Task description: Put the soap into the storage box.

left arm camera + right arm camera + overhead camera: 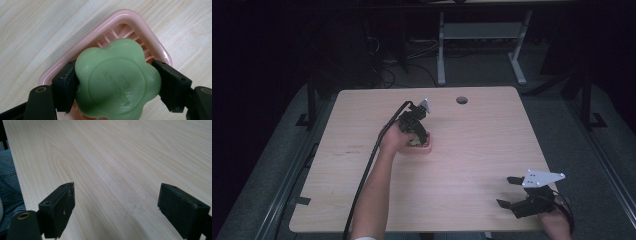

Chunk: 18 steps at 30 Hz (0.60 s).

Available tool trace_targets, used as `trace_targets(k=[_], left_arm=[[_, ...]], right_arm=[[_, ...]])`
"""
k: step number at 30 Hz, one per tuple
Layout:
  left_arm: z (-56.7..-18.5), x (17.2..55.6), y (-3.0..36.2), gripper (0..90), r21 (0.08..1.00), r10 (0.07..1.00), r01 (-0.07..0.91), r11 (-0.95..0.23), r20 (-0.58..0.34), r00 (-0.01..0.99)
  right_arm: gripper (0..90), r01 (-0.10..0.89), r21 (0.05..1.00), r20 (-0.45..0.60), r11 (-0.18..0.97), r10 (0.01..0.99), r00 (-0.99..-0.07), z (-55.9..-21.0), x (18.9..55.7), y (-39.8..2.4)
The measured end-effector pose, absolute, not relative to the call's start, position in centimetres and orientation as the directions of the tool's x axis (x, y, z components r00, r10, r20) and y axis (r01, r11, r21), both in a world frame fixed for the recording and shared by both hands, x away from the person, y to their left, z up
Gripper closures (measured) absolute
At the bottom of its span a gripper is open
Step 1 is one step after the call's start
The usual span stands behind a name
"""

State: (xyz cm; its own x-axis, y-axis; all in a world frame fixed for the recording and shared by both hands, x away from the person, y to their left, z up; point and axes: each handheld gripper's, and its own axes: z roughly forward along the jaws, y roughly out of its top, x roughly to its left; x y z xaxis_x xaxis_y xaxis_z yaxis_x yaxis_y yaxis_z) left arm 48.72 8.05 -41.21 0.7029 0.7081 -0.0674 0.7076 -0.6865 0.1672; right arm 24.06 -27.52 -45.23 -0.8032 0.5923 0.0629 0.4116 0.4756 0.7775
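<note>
Left tongs (115,86) clamped on the green soap (117,80), centre frame, right over the pink dish (140,23). Placing or lifting, hard to tell. Right tongs (116,212) wide, idle over bare worktop (120,152) at lower right. Next up: gentle, straight vertical move.

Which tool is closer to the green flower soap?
Left. The left tool is shut on the green flower soap, above the pink soap dish. The right tool is far off, open, by the table's near right corner.
</note>
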Motion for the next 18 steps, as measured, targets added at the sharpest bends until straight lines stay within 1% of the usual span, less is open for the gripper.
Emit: trace_targets(k=[3, 11, 14, 16, 18], left_arm=[[-41.39, 48.82, 8.02, 26.3, 0.154, 0.699, 0.699, -0.698, -0.063, 0.712], [-41.66, 48.82, 8.31, 26.2, 0.163, 0.724, 0.724, -0.670, -0.072, 0.686], [-41.69, 48.91, 8.39, 26.2, 0.151, 0.714, 0.713, -0.684, -0.057, 0.697], [-41.77, 48.84, 8.28, 26.2, 0.156, 0.722, 0.722, -0.674, -0.068, 0.688], [-41.82, 48.87, 8.21, 26.2, 0.156, 0.717, 0.716, -0.680, -0.060, 0.694]], right_arm=[[13.8, 0.412, 0.778, 0.063, 0.475, 0.593, -0.803, -45.23, 24.06, -27.53], [13.7, 0.411, 0.779, 0.064, 0.473, 0.593, -0.803, -45.23, 24.01, -27.54], [13.8, 0.412, 0.779, 0.063, 0.473, 0.594, -0.802, -45.24, 24.01, -27.53], [13.8, 0.411, 0.779, 0.063, 0.474, 0.593, -0.803, -45.24, 24.01, -27.52], [13.8, 0.412, 0.778, 0.063, 0.474, 0.593, -0.802, -45.24, 24.00, -27.53]])
